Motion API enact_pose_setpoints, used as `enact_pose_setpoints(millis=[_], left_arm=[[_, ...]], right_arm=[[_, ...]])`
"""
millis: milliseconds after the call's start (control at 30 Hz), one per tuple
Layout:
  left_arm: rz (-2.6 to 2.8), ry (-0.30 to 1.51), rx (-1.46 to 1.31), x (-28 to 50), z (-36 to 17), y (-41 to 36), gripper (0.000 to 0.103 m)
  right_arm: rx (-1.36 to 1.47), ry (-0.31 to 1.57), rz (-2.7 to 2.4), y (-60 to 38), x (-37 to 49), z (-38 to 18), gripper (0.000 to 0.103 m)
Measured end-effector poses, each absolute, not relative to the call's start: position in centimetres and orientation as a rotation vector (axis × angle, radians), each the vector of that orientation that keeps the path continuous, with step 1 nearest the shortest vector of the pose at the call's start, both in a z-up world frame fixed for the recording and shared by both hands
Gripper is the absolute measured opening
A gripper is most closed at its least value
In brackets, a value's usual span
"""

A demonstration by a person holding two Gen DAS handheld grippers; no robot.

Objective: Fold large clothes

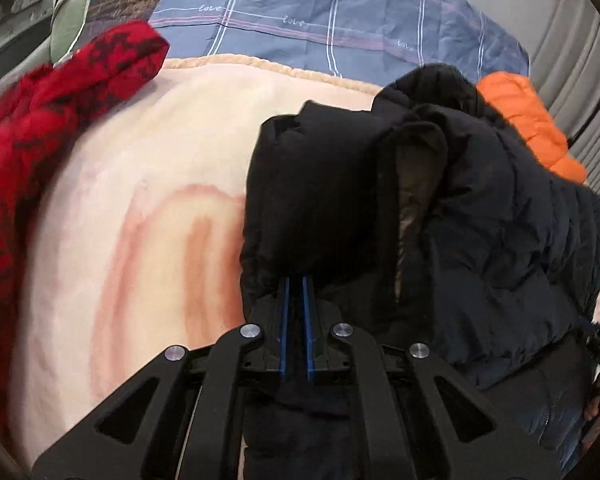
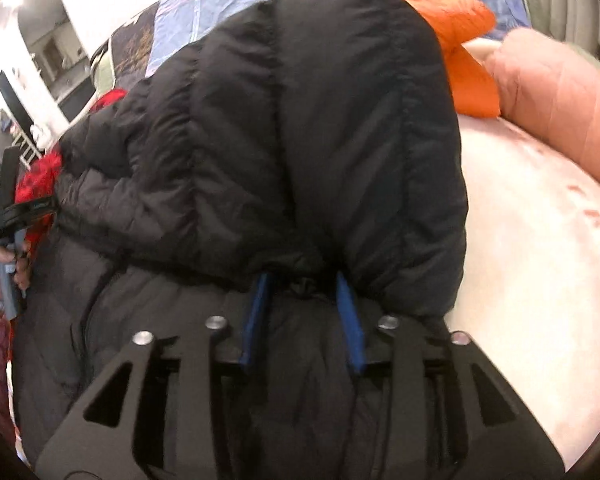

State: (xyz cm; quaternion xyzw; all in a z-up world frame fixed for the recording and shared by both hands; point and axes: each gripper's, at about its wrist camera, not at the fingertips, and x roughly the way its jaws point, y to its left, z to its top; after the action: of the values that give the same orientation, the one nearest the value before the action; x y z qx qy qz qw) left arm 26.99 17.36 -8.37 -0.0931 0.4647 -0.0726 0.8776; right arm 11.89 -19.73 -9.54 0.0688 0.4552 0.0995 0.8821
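A large black puffer jacket [image 1: 480, 240] lies bunched on a pale pink blanket [image 1: 140, 200] on a bed. My left gripper [image 1: 296, 280] is shut on a fold of the jacket's edge, its blue pads nearly touching. In the right wrist view the jacket [image 2: 300, 140] fills the middle. My right gripper [image 2: 304, 280] grips a thick bunch of the jacket between its blue pads, which stand a little apart around the fabric. The left gripper [image 2: 16, 216] and the hand holding it show at the left edge of the right wrist view.
A red and black patterned garment [image 1: 40, 140] lies at the left. An orange puffer jacket [image 1: 532, 128] lies behind the black one, and a pink padded garment [image 2: 560, 100] lies at the right. A blue plaid sheet [image 1: 320, 12] covers the far end of the bed.
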Motion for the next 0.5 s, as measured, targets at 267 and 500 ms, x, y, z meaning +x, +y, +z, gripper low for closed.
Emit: enact_pose_setpoints(millis=[267, 500], left_arm=[[-0.228, 0.719, -0.216, 23.7, 0.6, 16.9, 0.014], [-0.222, 0.753, 0.01, 27.1, -1.1, 9.2, 0.047]], right_arm=[[0.104, 0.748, 0.294, -19.3, 9.2, -1.2, 0.051], [0.114, 0.785, 0.107, -19.0, 20.7, -2.5, 0.052]])
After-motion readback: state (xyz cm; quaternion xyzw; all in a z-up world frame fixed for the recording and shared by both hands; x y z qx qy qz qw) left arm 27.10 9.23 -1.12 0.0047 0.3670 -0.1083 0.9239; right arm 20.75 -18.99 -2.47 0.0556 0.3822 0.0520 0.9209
